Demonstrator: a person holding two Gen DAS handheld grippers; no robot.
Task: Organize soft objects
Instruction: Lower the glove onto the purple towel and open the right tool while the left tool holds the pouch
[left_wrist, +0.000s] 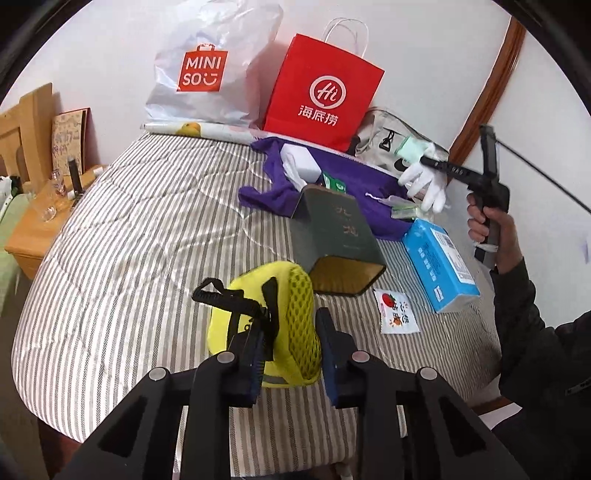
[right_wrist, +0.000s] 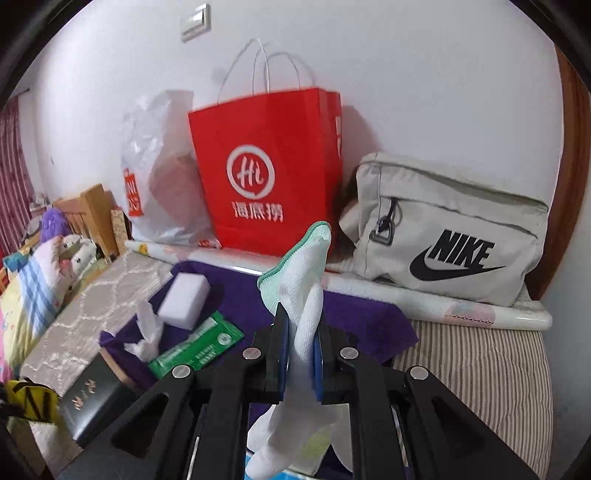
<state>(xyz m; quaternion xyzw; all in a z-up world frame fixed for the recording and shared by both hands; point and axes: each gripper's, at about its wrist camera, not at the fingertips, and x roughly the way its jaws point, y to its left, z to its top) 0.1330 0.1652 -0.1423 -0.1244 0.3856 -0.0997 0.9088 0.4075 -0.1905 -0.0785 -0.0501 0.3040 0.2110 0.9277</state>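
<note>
Surface: bed (left_wrist: 122, 229) with striped cover
Far edge: purple cloth (left_wrist: 365, 181), red paper bag (left_wrist: 321, 96), white plastic bag (left_wrist: 207, 70), beige bag (right_wrist: 450, 236)
Middle: dark box (left_wrist: 332, 236)
Right edge: blue tissue pack (left_wrist: 439, 266), small sachet (left_wrist: 397, 312)

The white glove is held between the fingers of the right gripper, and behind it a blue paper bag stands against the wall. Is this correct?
Not fully. The white glove is indeed held between the fingers of the right gripper, but the paper bag standing against the wall behind it is red, not blue. The right wrist view shows this.
</note>
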